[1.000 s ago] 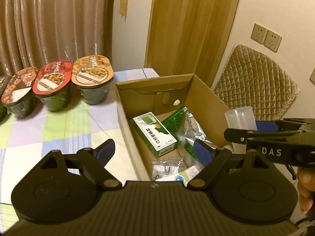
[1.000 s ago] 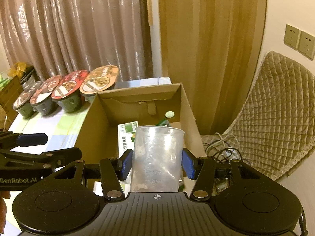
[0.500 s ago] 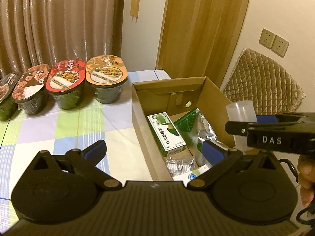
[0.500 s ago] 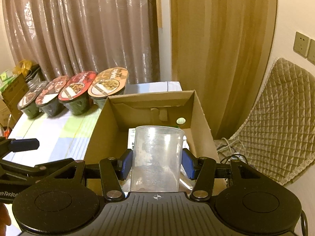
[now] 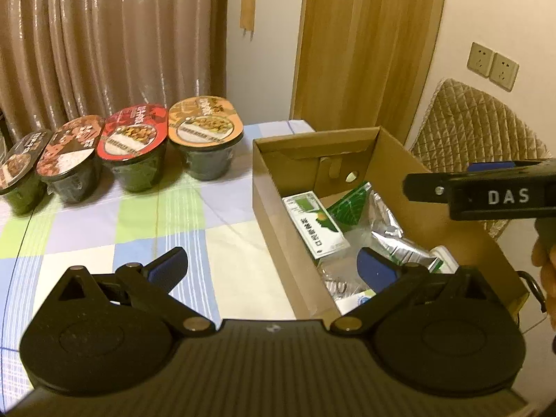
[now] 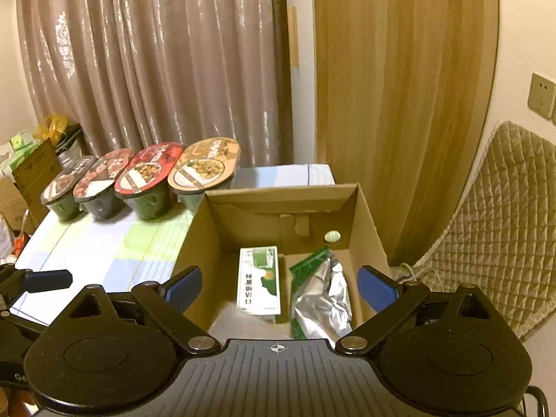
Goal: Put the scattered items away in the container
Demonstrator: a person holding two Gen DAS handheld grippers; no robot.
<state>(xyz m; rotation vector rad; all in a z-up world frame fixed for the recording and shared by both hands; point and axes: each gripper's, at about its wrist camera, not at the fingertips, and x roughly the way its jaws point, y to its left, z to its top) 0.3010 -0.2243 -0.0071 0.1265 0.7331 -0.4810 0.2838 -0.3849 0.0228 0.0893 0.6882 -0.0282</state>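
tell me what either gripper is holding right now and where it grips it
Nothing is held. The right gripper is open over the cardboard box, and the left gripper is open too.

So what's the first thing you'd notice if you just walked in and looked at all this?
Probably the row of four black noodle bowls with colourful lids, lined up along the far edge of the pastel checked tablecloth in front of the shiny curtain. Next, the open brown cardboard box at the table's right end, holding a green-and-white carton beside a crinkly silver and green pouch. Both grippers hang open just in front of it.
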